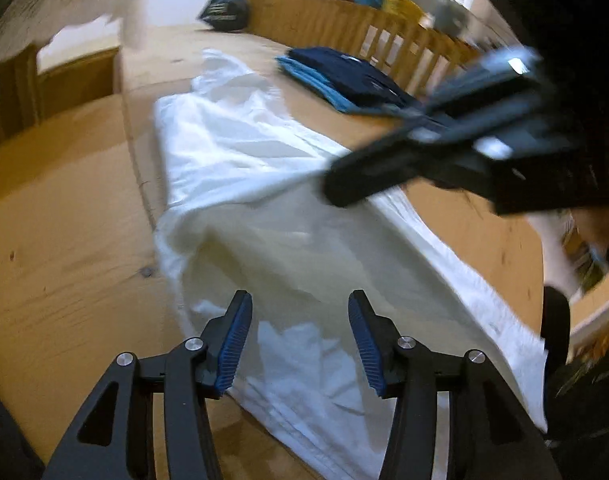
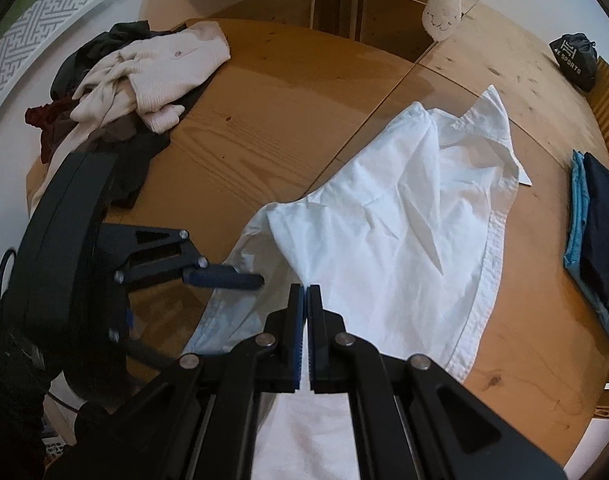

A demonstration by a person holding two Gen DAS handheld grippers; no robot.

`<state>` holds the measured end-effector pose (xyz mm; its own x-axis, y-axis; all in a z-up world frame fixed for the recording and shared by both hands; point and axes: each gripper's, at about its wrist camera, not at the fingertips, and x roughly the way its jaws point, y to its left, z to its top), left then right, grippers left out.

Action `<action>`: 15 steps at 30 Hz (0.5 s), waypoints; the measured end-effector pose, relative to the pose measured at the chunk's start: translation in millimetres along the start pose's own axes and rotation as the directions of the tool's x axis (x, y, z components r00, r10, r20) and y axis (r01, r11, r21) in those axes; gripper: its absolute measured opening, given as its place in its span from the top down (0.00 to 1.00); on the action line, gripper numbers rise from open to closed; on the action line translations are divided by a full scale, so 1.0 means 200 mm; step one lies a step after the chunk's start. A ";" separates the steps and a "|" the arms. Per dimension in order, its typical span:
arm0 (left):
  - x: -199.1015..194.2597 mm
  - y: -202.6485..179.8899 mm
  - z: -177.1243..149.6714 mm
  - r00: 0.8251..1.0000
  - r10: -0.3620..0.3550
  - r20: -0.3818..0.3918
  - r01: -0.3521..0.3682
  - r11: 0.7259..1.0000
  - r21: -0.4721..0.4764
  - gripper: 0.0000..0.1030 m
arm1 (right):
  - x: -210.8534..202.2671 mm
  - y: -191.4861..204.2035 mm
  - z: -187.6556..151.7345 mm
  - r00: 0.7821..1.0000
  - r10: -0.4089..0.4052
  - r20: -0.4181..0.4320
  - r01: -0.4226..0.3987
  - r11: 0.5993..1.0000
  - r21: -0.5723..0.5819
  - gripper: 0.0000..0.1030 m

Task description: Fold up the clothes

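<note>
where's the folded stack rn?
The folded stack sits at the right edge of the table in the right wrist view, beside the white shirt, near the wooden railing.

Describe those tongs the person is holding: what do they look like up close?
Both are matte black plastic. The left tongs and right tongs each have two flat fingers lined with ribbed blue pads, hinged on angular links with triangular cut-outs and round silver pins. Seen from the right wrist camera, the left one has a bulky black body behind it. No sleeves show clearly.
</note>
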<state>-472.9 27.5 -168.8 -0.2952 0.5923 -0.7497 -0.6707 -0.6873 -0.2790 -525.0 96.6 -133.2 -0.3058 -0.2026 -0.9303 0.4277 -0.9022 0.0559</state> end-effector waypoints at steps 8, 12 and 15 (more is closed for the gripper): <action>0.09 0.03 0.04 1.000 0.007 -0.016 -0.008 0.998 -0.056 0.53 | 0.01 -0.03 -0.01 1.000 0.022 0.001 -0.022 0.999 0.024 0.98; 0.09 0.04 0.06 0.999 0.036 -0.039 -0.038 0.998 -0.053 0.74 | 0.01 -0.03 -0.01 1.000 0.017 0.002 -0.017 1.000 0.014 0.98; 0.09 0.03 0.08 0.995 0.081 -0.060 -0.082 0.996 -0.022 0.89 | 0.01 -0.02 -0.01 1.000 0.021 -0.001 -0.021 1.000 0.009 0.98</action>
<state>-492.2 41.0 -174.9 -0.3070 0.5087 -0.8043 -0.6294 -0.7424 -0.2294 -526.3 100.5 -136.4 -0.2959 -0.2207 -0.9294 0.4261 -0.9013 0.0783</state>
